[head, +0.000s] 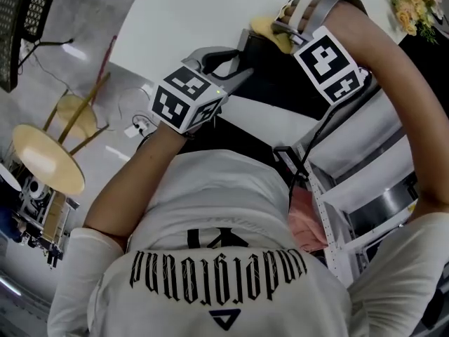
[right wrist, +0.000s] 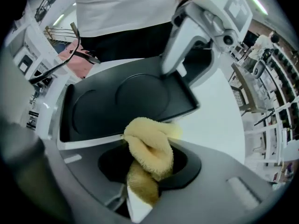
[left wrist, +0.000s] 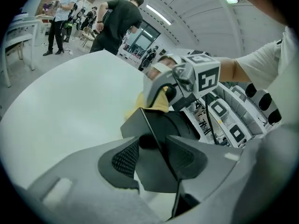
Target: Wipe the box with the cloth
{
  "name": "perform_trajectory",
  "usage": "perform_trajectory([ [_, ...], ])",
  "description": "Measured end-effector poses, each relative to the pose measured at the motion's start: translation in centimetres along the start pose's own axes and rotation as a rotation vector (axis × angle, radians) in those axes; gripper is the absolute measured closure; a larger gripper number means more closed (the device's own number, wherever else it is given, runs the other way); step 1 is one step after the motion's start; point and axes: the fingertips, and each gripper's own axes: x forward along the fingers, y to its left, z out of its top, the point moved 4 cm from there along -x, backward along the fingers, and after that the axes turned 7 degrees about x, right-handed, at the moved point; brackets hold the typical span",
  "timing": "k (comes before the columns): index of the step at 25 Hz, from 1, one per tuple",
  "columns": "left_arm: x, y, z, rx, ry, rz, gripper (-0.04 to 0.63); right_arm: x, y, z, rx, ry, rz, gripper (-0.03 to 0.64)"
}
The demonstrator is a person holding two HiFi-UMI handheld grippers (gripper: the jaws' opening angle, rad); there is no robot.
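A shallow black box lies on the white table. My left gripper is shut on the box's edge, with the thin black wall pinched between its pads. In the right gripper view the left gripper grips the box's far corner. My right gripper is shut on a fluffy yellow cloth, which rests at the box's near rim. From the head view, the cloth sits at the box's far end, with the right gripper over it and the left gripper beside it.
A white rack stands close on the right, with a pink cloth on it. Flowers stand at the far right corner. A round wooden stool is on the floor at left. People stand beyond the table.
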Motion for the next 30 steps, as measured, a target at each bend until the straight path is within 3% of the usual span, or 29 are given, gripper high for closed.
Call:
perform_trajectory([
  [6,0.0,-0.1,0.1,0.012,0.012,0.005,0.403,-0.6,10.6,-3.9,0.129,0.064,0.144,0.491],
  [10,0.3,-0.3,0.2,0.016,0.018,0.009,0.403,-0.7,13.0,-4.6,0.160,0.073,0.162,0.489],
  [13,0.4,-0.4,0.4,0.019,0.017,0.007,0.403,-0.5,10.6,-3.9,0.139,0.062,0.125,0.489],
  [22,0.6,-0.4,0.4,0.004,0.011,0.006,0.403,0.2,-4.1,1.6,0.005,-0.033,-0.071,0.488],
  [26,0.3,-0.3,0.4,0.001,0.009,0.008,0.403,-0.1,-4.6,1.8,0.014,-0.045,-0.086,0.489],
  [30,0.2,-0.2,0.2,0.001,0.003,0.012,0.403,0.2,-1.0,0.5,0.054,-0.027,-0.046,0.489],
])
